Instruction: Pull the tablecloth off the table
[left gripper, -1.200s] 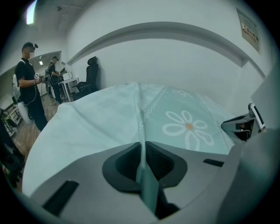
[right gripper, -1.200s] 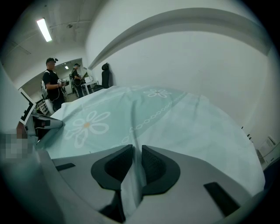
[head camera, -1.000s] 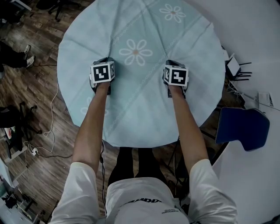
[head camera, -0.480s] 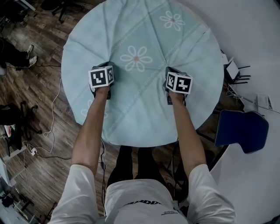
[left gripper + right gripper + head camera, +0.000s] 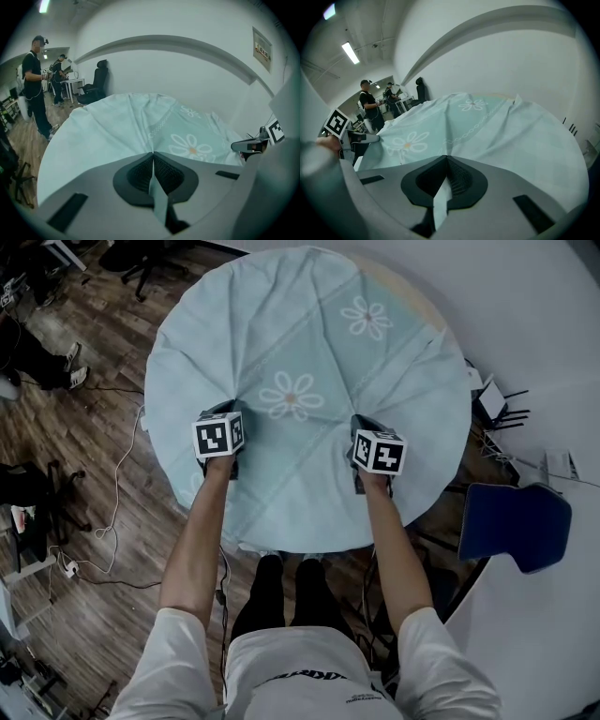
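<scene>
A pale blue tablecloth (image 5: 309, 352) printed with white daisies covers the round table, whose bare tan rim (image 5: 410, 294) shows at the far right. My left gripper (image 5: 225, 412) is shut on a pinched fold of the cloth on the near left; in the left gripper view a strip of cloth (image 5: 157, 197) runs between the closed pads of that gripper (image 5: 153, 161). My right gripper (image 5: 362, 425) is shut on another fold on the near right, and its own view shows cloth (image 5: 439, 201) clamped in the gripper (image 5: 446, 176). Creases radiate from both grips.
A blue chair (image 5: 514, 526) stands right of the table beside a white curved wall. Cables (image 5: 114, 507) trail over the wooden floor at left, near someone's shoes (image 5: 73, 367). Two people (image 5: 33, 79) and an office chair (image 5: 97, 79) are beyond the table.
Both grippers have drawn back toward my body with the cloth pinched in them. The cloth has slid along, baring a strip of table rim at the far right.
</scene>
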A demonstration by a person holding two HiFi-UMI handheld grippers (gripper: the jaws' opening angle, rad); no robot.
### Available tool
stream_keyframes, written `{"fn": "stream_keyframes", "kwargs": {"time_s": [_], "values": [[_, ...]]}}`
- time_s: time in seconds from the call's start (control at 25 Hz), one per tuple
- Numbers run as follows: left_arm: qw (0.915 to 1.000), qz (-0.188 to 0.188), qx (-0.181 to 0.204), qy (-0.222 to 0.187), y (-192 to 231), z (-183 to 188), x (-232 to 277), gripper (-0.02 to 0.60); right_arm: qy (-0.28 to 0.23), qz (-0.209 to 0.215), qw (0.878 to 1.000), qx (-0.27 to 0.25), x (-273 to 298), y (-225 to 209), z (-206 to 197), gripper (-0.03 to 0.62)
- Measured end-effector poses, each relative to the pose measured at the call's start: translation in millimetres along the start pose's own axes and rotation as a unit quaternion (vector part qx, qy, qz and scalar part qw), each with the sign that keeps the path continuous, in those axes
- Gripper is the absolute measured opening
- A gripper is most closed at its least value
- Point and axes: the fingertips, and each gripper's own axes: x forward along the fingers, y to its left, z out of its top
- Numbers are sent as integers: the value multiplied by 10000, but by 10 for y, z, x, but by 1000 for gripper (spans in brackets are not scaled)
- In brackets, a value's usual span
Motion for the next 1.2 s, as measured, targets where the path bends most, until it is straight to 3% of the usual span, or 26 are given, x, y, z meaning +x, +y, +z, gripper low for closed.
{"fn": "stream_keyframes", "kwargs": {"time_s": [0.8,1.2], "values": [[9998,-90,-164,-118,-337,-681,-1332,14,-169,202,9993,268,-1174,386,-582,35],[9989,69,-155,-439,-517,-717,-1974,14,-411,269,9984,282,-1733,606,-638,35]]}}
